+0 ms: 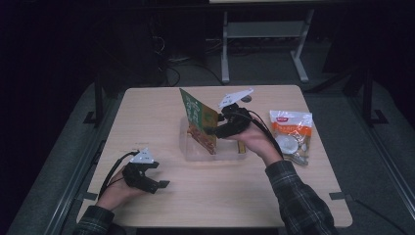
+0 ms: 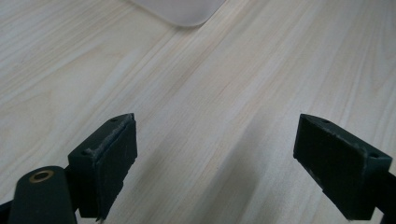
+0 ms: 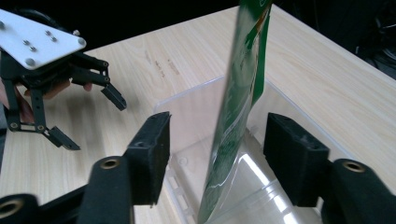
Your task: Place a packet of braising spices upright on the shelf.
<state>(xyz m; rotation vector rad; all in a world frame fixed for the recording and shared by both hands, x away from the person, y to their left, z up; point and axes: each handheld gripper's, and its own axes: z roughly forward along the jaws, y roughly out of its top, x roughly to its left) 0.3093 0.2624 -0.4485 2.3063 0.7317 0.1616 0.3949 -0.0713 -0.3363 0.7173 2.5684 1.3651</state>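
Green packet (image 1: pixel 199 125) upright in clear tray (image 1: pixel 195 155); left tabletop (image 1: pixel 147 127) free.

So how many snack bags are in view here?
2. A green bag stands on edge in the clear bin; an orange-and-white bag lies flat on the table, right of it.

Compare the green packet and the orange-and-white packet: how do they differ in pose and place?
The green packet stands on edge inside the clear plastic box, between the open jaws of the right gripper; the orange-and-white packet lies flat on the table, right of the box, away from both grippers. Both look like printed, sealed food pouches.
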